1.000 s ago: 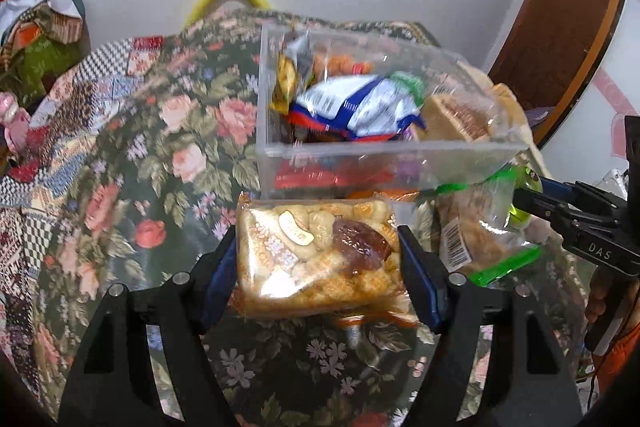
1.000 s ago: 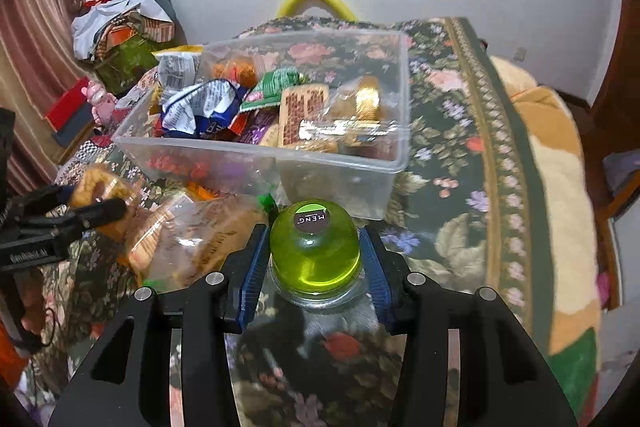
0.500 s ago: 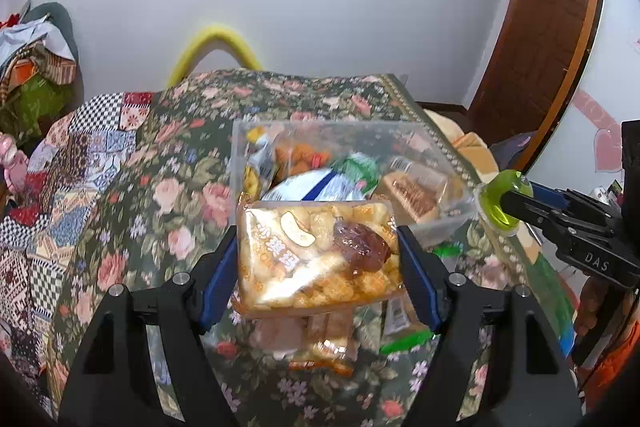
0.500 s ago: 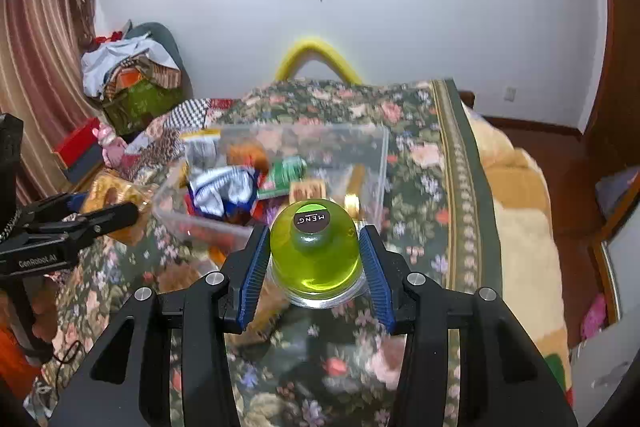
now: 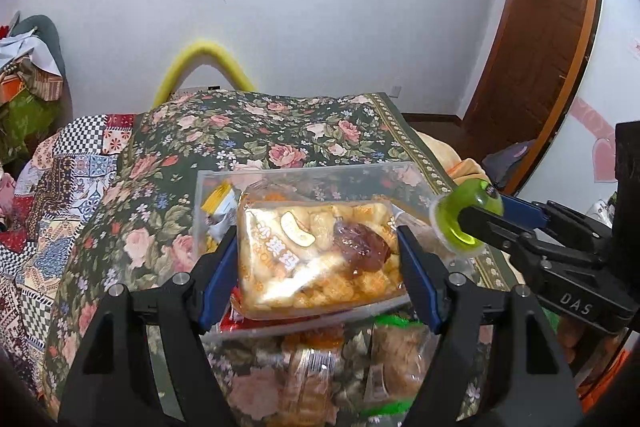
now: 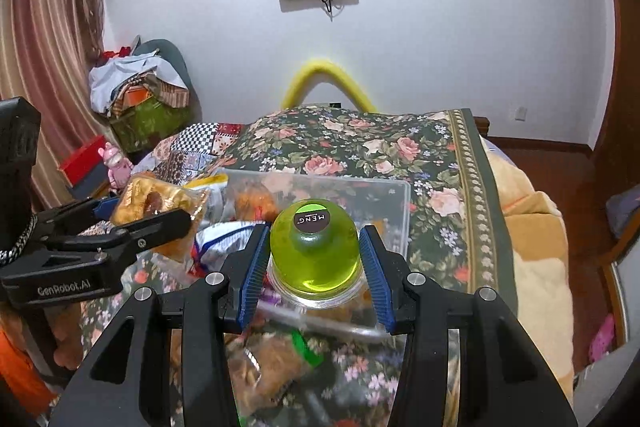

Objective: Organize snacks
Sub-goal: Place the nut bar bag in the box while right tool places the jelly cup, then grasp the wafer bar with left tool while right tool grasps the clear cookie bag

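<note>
Floral bedspread (image 5: 288, 131) spreads wide beneath the clear plastic bin (image 5: 292, 175) of snacks. Above the bin, the left gripper (image 5: 318, 267) is clamped on a nut-crisp packet (image 5: 316, 259), and the right gripper (image 6: 314, 263) squeezes a green jelly cup (image 6: 314, 247).

Clear-wrapped nut-and-puffed-rice snack pack (image 5: 316, 259), flat side up, clamped in left jaws above clear plastic bin (image 5: 304, 175) of mixed snacks on the bed. Green jelly cup (image 6: 314, 251), dome up, clamped in right jaws. Two bagged pastries (image 5: 394, 359) lie in front of the bin.
</note>
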The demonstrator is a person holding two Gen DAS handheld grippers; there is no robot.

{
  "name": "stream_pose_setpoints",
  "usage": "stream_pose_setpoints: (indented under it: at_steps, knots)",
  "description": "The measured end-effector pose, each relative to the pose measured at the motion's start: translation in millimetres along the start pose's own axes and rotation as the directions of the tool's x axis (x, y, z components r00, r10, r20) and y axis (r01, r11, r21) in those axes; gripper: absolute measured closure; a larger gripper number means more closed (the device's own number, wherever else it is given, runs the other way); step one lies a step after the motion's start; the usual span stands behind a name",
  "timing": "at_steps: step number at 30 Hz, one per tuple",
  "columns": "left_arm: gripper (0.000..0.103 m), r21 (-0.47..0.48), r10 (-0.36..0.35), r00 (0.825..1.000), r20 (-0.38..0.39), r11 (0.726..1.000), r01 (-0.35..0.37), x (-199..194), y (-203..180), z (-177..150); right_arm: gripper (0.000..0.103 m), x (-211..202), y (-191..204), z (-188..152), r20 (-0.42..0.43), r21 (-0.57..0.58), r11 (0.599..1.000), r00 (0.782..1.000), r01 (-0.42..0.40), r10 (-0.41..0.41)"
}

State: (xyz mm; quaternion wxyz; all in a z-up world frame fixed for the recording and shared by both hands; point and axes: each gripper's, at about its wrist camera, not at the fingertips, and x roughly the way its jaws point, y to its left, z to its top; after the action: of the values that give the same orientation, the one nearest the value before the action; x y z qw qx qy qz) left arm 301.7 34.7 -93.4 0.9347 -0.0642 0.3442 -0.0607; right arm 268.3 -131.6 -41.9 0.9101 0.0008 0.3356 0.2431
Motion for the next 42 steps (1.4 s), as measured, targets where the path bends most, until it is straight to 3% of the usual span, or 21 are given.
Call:
stream_pose_setpoints:
  at_steps: [11,20,26,33,37,42]
  knots:
    - [0.029,-0.007,0.019,0.998,-0.057,1.000,-0.019,57.8,8.8,11.0,0.060,56.9,-16.0,17.6,-0.077,0.004,1.000,0.997,0.014,-0.014]
    - [0.029,0.012,0.056,0.997,-0.060,0.998,-0.056,74.8,19.3,11.8,0.059,76.0,-20.7,15.7,-0.125,-0.008,1.000,0.992,0.022,-0.023]
    - [0.028,-0.018,0.023,0.999,-0.050,1.000,-0.024,61.1,23.2,14.0,0.059,59.7,-23.8,19.6,-0.089,0.016,1.000,0.996,0.006,-0.004]
    - [0.028,0.038,0.028,0.999,-0.031,0.999,-0.027,23.9,13.8,7.4,0.058,22.7,-11.2,13.4,-0.066,-0.005,1.000,0.998,-0.022,0.022]
    - [0.028,0.063,0.035,0.999,-0.022,0.997,-0.034,-0.5,12.0,0.2,0.043,3.9,1.1,4.2,-0.057,-0.032,0.999,0.998,-0.025,0.023]
    - [0.027,0.071,0.040,0.998,-0.041,0.997,-0.037,-26.4,17.0,-17.8,0.039,-11.2,14.9,-15.2,-0.073,-0.061,0.998,0.997,-0.029,0.024]
